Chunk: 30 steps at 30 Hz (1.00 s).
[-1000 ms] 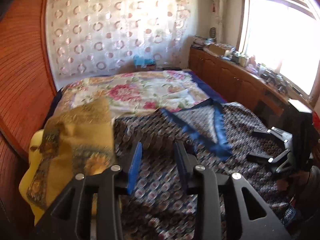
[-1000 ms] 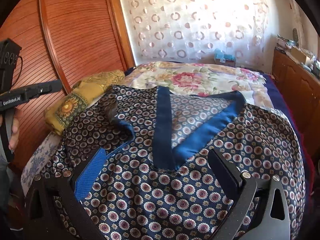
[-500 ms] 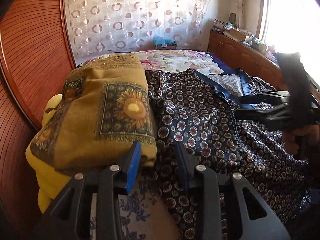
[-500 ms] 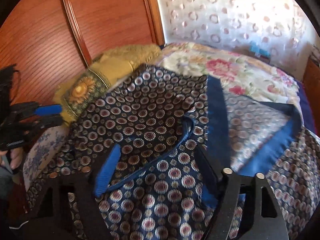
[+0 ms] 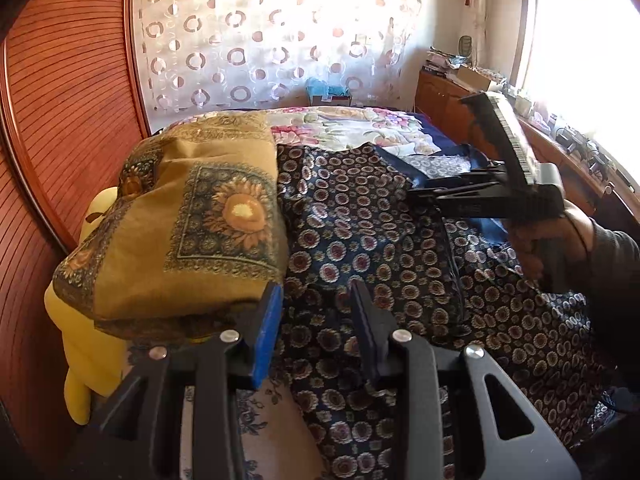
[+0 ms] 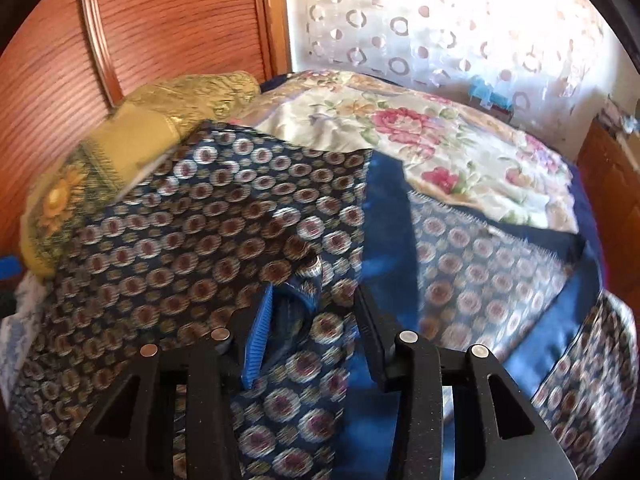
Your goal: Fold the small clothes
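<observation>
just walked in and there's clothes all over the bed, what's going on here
A person is folding a navy patterned garment spread on the bed, with a handheld gripper in each hand. The right gripper has a raised fold of the fabric between its fingers, though they don't look fully shut. The left gripper is open and empty, at the garment's near edge beside a mustard sunflower cloth. The fold is barely started.

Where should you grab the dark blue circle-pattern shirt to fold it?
Probably at the plain blue trim edge of the patterned garment, coming from the near side. That band is a raised, folded-over edge, so fingers can slip around it, while the middle lies flat on the bed. The right hand-held gripper is already there, open around a bunched bit of that edge. The left hand-held gripper hangs open, empty.
</observation>
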### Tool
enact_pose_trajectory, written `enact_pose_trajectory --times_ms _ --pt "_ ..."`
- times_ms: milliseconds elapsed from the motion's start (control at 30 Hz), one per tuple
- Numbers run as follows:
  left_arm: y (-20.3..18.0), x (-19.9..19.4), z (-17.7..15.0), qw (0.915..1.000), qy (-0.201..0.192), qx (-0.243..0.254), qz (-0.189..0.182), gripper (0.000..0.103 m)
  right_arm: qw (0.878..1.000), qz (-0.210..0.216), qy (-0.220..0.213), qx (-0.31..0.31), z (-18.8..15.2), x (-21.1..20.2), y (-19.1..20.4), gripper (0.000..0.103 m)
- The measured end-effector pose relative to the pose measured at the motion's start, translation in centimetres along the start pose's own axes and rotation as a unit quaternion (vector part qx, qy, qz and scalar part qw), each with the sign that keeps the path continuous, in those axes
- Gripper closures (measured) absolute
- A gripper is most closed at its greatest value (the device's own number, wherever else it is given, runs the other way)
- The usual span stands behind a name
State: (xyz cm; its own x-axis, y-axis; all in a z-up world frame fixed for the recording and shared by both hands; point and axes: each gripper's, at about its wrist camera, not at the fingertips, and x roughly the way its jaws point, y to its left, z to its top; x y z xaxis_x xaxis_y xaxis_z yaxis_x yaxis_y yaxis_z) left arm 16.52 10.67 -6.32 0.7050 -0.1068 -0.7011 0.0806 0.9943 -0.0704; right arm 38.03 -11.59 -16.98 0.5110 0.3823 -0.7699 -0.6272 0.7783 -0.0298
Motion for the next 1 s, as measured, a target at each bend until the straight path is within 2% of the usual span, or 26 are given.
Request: enact_pose_trajectory --times_ms 167,333,433,633,833,1000 --pt "-1.1 0.1 0.3 1.0 -0.002 -0.002 -0.007 0.069 0.999 -0.015 -0.013 0.026 -0.2 -1.1 -2.3 0.062" --pt "-2.7 1.2 0.5 0.9999 0.006 0.005 -0.013 0.069 0.998 -0.015 -0.036 0.047 -1.4 -4.5 -3.9 0.062" --pt "-3.9 1.7 0.8 0.9997 0.005 0.01 -0.022 0.069 0.997 -0.012 -0.05 0.054 -2.7 -6.9 -4.7 0.041" --pt "-6.6 3.2 1.5 0.999 0.011 0.025 -0.036 0.069 0.996 -0.017 -0.056 0.063 -4.9 -10.3 -6.1 0.034" --pt "-8.8 5.8 1.9 0.9975 0.034 0.052 -0.034 0.069 0.996 -0.004 -0.037 0.083 -5.8 -9.9 -7.6 0.031" --pt "-8.0 5.3 1.5 0.998 0.035 0.045 -0.028 0.069 0.996 0.02 -0.035 0.074 -5.9 -9.4 -7.3 0.031"
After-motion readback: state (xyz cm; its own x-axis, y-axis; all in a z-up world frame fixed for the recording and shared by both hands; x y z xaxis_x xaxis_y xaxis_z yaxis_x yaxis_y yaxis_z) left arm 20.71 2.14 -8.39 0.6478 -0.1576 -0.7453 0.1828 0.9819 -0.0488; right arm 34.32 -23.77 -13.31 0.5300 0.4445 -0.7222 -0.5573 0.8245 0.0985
